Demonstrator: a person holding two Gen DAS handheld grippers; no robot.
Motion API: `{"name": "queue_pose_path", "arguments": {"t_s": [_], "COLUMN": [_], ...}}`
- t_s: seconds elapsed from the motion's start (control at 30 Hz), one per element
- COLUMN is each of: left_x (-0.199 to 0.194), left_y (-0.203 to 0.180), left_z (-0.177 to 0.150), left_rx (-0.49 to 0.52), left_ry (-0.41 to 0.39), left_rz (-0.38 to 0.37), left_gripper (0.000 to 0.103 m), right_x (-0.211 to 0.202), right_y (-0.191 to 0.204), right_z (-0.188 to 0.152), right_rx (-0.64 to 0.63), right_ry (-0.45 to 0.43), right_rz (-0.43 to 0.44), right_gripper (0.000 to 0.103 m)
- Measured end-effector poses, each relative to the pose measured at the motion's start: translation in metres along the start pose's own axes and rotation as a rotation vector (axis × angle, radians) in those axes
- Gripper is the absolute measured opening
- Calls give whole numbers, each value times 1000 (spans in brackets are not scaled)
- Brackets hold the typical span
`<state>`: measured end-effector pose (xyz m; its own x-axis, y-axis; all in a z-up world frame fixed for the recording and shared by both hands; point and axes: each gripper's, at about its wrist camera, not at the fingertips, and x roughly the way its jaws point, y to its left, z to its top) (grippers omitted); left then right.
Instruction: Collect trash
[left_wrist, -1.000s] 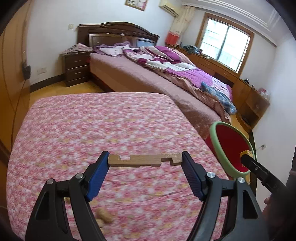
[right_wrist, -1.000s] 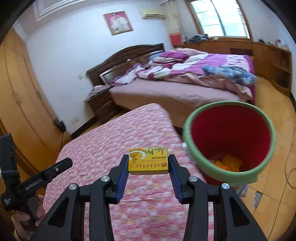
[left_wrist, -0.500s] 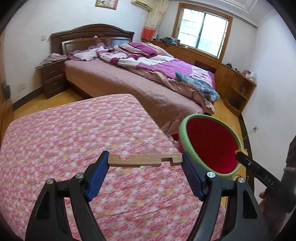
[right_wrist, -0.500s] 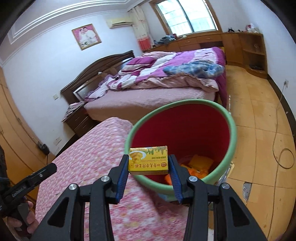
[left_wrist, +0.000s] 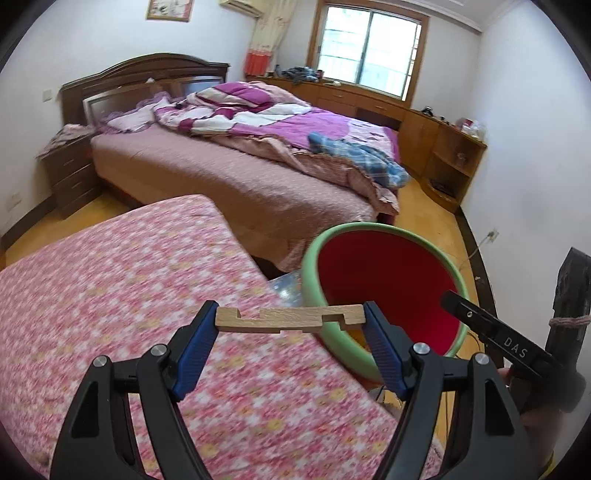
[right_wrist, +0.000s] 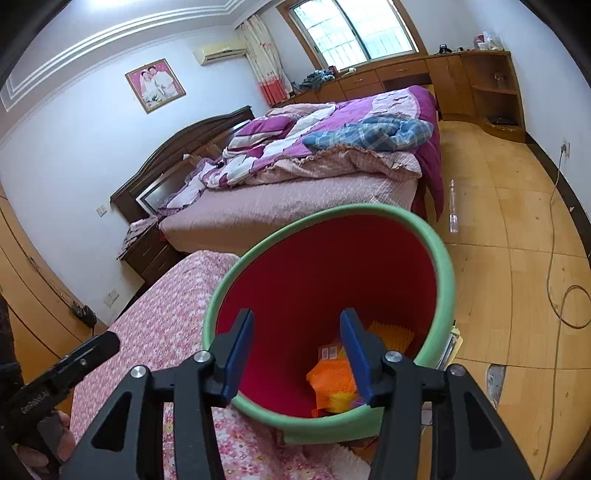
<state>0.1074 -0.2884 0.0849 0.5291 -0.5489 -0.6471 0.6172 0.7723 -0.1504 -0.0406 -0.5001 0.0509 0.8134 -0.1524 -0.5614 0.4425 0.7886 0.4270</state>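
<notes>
Right gripper (right_wrist: 297, 354) over red bin (right_wrist: 441, 266), jaws opening, yellow box gone from between them, presumably dropped in. Left gripper (left_wrist: 290, 323) clamped notched wood strip (left_wrist: 288, 319) endwise near bin rim; its drop next.

My left gripper (left_wrist: 290, 323) points downward, fingers clamped on something; my right gripper (right_wrist: 297, 350) is opening, fingers empty.

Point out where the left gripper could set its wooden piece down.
The pink floral cover shows bare from the left gripper to its far edge. The red bin stands open beside it, with trash only at the bottom; the right gripper, jaws opening and empty, crowds its mouth. The wooden piece spans the bin's near rim.
</notes>
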Motion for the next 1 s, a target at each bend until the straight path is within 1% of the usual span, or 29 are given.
{"name": "queue_pose_path", "arguments": {"t_s": [0.2, 0.3, 0.43, 0.53, 0.63, 0.67, 0.7, 0.77, 0.87, 1.0], "left_x": [26, 43, 59, 67, 69, 68, 68, 66, 64, 55], "left_y": [-27, -39, -54, -63, -69, -70, -72, -73, -71, -64], "left_z": [2, 4, 10, 15, 16, 16, 18, 19, 21, 20], "left_rx": [52, 63, 68, 76, 65, 67, 68, 69, 65, 45], "left_ry": [25, 44, 61, 62, 43, 32, 23, 15, 26, 29], "left_rz": [-41, -67, -105, -122, -121, -119, -116, -117, -113, -105], "left_gripper": [77, 77, 77, 77, 80, 85, 87, 87, 87, 87], "right_x": [-18, -22, -21, -15, -14, -14, -13, -14, -14, -19], "right_y": [-11, -19, -32, -46, -53, -55, -56, -57, -58, -50], "right_z": [3, 5, 9, 12, 10, 9, 9, 9, 9, 7], "right_rx": [-12, -16, 1, 29, 36, 42, 50, 56, 50, 33], "right_ry": [-74, -92, -96, -67, -58, -54, -50, -51, -53, -53], "right_rz": [-62, -90, -84, -91, -94, -92, -88, -84, -80, -61], "right_gripper": [54, 54, 55, 55, 55, 55, 55, 55, 55, 57]}}
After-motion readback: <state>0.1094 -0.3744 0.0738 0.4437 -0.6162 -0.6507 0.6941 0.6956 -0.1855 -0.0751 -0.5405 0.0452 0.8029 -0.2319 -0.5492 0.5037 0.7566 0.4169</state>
